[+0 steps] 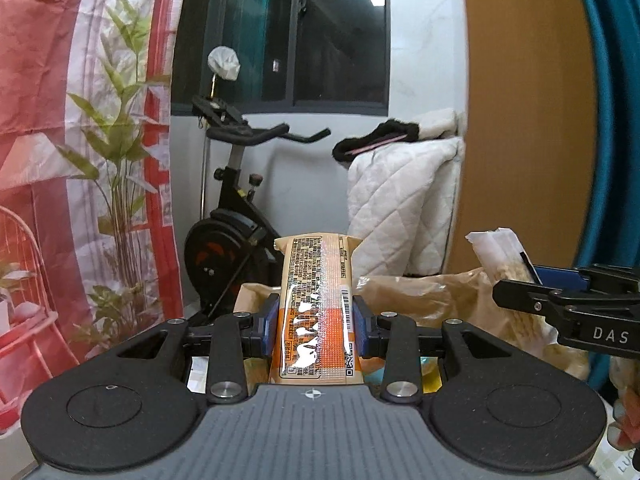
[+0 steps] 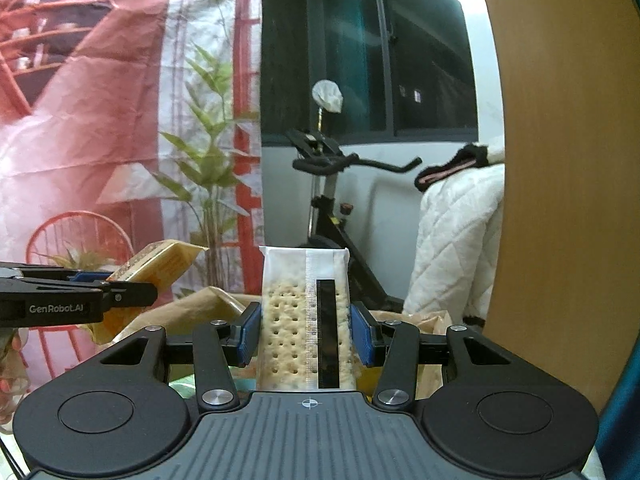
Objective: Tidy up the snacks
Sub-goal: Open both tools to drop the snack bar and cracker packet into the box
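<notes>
My left gripper [image 1: 316, 326] is shut on an orange and tan snack packet [image 1: 316, 280] that stands upright between the blue pads, held in the air. My right gripper [image 2: 306, 334] is shut on a white cracker packet [image 2: 304, 304], also upright. In the left wrist view the right gripper [image 1: 568, 304] enters from the right with the cracker packet [image 1: 500, 256]. In the right wrist view the left gripper [image 2: 80, 298] enters from the left with the orange packet [image 2: 160, 264]. A crumpled brown paper bag [image 1: 420, 292] lies below both grippers and also shows in the right wrist view [image 2: 200, 308].
An exercise bike [image 1: 236, 216] stands by the window wall ahead. A white quilted cover [image 1: 400, 204] lies to its right. A wooden panel [image 1: 520, 120] rises on the right. A red printed backdrop [image 1: 80, 160] hangs on the left.
</notes>
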The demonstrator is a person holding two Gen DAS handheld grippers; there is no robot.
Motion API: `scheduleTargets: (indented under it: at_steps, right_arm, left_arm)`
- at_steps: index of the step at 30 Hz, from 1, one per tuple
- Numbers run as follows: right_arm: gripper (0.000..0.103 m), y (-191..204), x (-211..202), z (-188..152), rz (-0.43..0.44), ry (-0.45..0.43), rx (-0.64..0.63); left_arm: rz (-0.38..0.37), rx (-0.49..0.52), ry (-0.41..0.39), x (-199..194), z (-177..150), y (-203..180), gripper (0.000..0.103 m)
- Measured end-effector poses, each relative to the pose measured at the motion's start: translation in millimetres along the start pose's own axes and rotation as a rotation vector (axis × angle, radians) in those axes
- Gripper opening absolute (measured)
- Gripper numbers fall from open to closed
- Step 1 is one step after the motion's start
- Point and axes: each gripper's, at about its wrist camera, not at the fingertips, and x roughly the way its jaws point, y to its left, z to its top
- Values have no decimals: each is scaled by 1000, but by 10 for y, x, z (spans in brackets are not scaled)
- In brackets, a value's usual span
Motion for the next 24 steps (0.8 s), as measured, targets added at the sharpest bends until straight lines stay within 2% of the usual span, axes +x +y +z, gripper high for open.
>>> scheduleTargets:
  at_steps: [9,17,19,21,23,24]
  right_arm:
    - [43,-78,301,-236,-33,82,47]
    - [44,-88,365,-398,-45,134,65]
    - [44,-81,368,-410,-51,145,68]
    - [46,-75,344,-409,-62,141,68]
    - [65,-69,304,-392,-70,142,79]
    - [70,-77,279,-372,-69,139,85]
  left_arm:
    - [6,4,75,253,-131,28,38]
    - [-7,5,131,377,-228,54,39]
    - [-18,-2,132,349,-231,78,47]
    - [-20,-7,133,317,-218,88,64]
    - [-18,-5,134,263,-197,94,70]
    - [-16,2,139,242,-185,92,74]
